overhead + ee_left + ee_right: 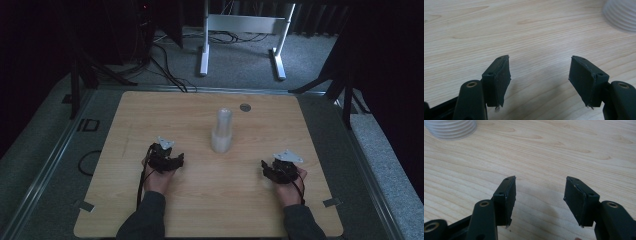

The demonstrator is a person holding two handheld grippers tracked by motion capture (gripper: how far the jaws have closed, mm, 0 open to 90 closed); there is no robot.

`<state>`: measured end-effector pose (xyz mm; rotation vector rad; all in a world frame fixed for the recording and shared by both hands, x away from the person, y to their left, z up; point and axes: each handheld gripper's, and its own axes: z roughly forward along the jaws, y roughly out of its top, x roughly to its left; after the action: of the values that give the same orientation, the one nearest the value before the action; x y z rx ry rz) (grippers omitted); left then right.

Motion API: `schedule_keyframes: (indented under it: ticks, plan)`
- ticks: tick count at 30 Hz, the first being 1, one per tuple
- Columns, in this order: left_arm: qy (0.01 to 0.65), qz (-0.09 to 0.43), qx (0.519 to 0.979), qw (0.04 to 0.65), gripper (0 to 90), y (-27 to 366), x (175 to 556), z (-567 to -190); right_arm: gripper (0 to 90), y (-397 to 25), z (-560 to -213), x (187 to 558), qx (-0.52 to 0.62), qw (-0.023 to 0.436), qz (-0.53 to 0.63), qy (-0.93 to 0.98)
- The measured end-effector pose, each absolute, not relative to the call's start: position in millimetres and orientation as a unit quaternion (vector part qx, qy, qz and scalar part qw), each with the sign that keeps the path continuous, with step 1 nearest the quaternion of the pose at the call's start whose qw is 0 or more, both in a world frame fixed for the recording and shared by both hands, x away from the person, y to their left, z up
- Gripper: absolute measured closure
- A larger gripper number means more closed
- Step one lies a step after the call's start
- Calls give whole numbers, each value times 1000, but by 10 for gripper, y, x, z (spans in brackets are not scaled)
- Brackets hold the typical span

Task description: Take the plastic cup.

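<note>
A stack of clear plastic cups stands upside down near the middle of the wooden table. Its ribbed base shows at the top right of the left gripper view and at the top left of the right gripper view. My left gripper rests low on the table, to the left of the stack and nearer the person. Its jaws stand wide apart over bare wood. My right gripper sits to the right of the stack, also open with nothing between its jaws.
A small grey round disc lies on the table behind the cups. Beyond the far edge stand a white frame and cables on the floor. Metal rails run along both table sides.
</note>
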<state>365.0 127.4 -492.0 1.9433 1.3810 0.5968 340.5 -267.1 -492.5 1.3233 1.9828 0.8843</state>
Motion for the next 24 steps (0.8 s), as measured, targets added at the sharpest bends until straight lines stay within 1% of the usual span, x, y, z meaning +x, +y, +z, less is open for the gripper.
schedule_keyframes:
  ticks: [7, 11, 14, 16, 17, 24]
  plan:
    - [504, 227, 758, 346, 323, 1163, 3612, -4888, 424, -2644, -4920, 3391, 492, 295, 332, 749]
    - [499, 222, 760, 352, 323, 1142, 3610, -4877, 416, -2628, -4916, 3388, 490, 293, 332, 751]
    - [490, 208, 762, 370, 323, 1102, 3648, -4846, 411, -2603, -4860, 3378, 485, 296, 337, 751]
    - [490, 208, 762, 370, 323, 1102, 3648, -4846, 411, -2597, -4839, 3375, 482, 295, 341, 751]
    - [485, 201, 760, 384, 323, 1072, 3674, -4820, 411, -2586, -4796, 3376, 479, 292, 348, 751]
    - [469, 199, 764, 397, 320, 944, 3727, -4770, 412, -2547, -4684, 3408, 462, 301, 348, 758]
